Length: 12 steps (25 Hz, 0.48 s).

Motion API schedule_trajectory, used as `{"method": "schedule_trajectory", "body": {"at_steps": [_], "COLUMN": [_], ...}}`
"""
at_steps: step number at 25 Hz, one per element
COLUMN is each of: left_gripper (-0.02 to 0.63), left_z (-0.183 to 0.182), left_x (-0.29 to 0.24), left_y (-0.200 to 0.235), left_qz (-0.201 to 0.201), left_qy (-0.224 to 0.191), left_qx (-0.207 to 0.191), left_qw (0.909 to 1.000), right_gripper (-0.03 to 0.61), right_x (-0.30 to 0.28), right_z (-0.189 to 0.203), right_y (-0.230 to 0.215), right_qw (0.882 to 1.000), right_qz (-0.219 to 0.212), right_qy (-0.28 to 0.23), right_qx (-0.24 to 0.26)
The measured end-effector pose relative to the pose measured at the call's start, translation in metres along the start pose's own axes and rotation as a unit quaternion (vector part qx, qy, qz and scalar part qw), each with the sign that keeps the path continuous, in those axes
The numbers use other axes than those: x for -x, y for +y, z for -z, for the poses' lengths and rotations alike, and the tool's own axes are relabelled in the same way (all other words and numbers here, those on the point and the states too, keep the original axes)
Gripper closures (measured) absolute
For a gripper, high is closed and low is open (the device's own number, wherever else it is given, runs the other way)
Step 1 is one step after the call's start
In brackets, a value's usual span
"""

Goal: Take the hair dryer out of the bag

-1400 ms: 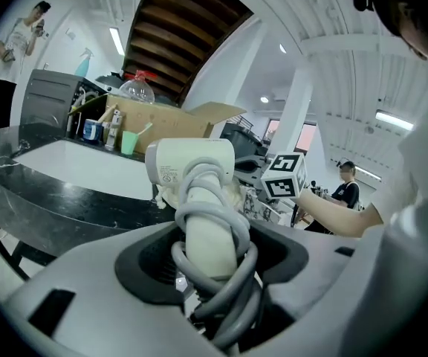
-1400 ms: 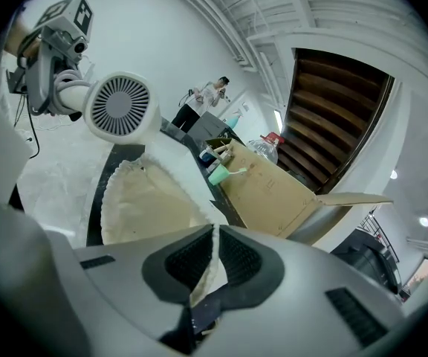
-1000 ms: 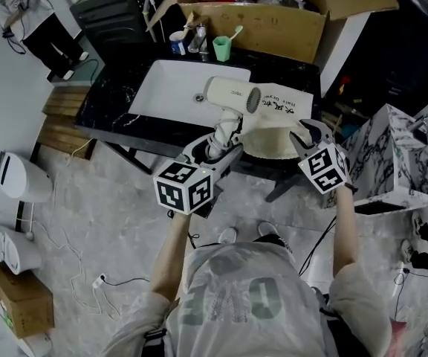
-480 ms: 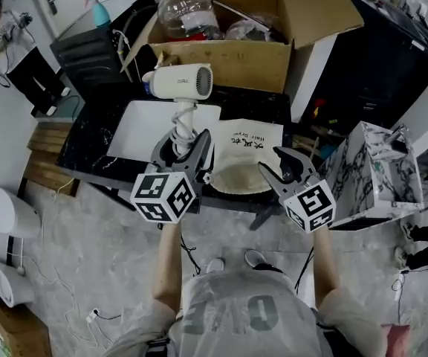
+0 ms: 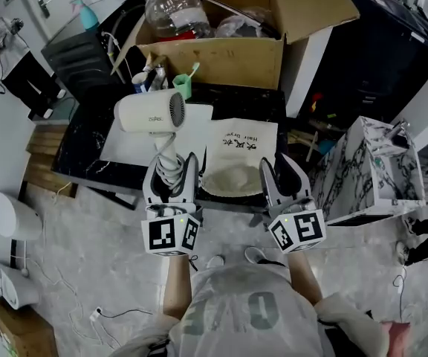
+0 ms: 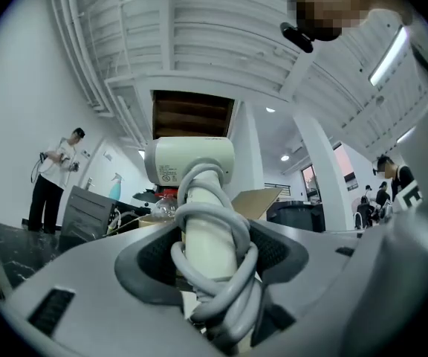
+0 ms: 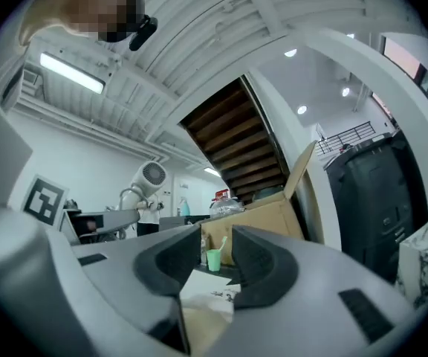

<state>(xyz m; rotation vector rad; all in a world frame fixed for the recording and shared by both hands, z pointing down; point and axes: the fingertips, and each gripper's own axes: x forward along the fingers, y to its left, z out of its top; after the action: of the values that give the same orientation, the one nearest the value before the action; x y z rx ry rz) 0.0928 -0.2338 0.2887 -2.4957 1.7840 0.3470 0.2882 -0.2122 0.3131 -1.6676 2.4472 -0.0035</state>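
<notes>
Left gripper view: left tongs [image 6: 210, 255] clamped on the handle of the hair dryer [image 6: 189, 166]. Both pads press on the grey cord [image 6: 218, 225] coiled round that handle. The dryer's cream body sits upright above the jaws, upper middle of the frame.

Right gripper view: right tongs [image 7: 215, 262] stand with a narrow gap. Their jaws have just been closing, with nothing between the pads. A green cup [image 7: 213, 259] shows through the gap, far beyond, with the pale bag [image 7: 208, 300] below it.

Head view: both tongs sit low in the centre, left one to the left, each with its marker cube nearest the person. The dryer is out of the bag and held in the air left of centre, round grille end facing right. The bag lies flat on the dark counter [image 5: 80, 149] at centre frame, printed side up, between the two tongs and apart from the dryer. A white basin [image 5: 121, 146] lies on the counter under the dryer. An open cardboard box [image 5: 221, 59] stands at the top of the frame, the cup just left of its lower corner. A person [image 5: 2, 43] stands at the upper left edge.
</notes>
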Motion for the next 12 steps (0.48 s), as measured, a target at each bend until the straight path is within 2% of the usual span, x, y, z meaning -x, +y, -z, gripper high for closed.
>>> {"method": "schedule_trajectory", "body": {"at_steps": [2,4,8,12], "left_gripper": [0.336,0.336,0.336,0.336], "left_z": [0.006,0.012,0.024,0.032], "left_x": [0.01,0.018,0.03,0.035], "left_y": [-0.003,-0.006,-0.006,-0.008], "left_qz": [-0.007,-0.011,-0.012,-0.012], "left_qy": [0.001,-0.001,0.008,0.015], "left_qx": [-0.01,-0.004,0.009,0.002], "left_qw": [0.9999,0.9999,0.9999,0.9998], "right_gripper": [0.453,0.47,0.491,0.506], "right_x": [0.004,0.006,0.008,0.01], "right_z": [0.008,0.013,0.02,0.02], "right_y": [-0.008,-0.014,-0.014,-0.014], "right_qw": [1.0,1.0,0.999,0.999], "right_qz": [0.014,0.021,0.021,0.017], "right_qy": [0.009,0.015,0.022,0.027], "right_qx": [0.006,0.011,0.02,0.027]}}
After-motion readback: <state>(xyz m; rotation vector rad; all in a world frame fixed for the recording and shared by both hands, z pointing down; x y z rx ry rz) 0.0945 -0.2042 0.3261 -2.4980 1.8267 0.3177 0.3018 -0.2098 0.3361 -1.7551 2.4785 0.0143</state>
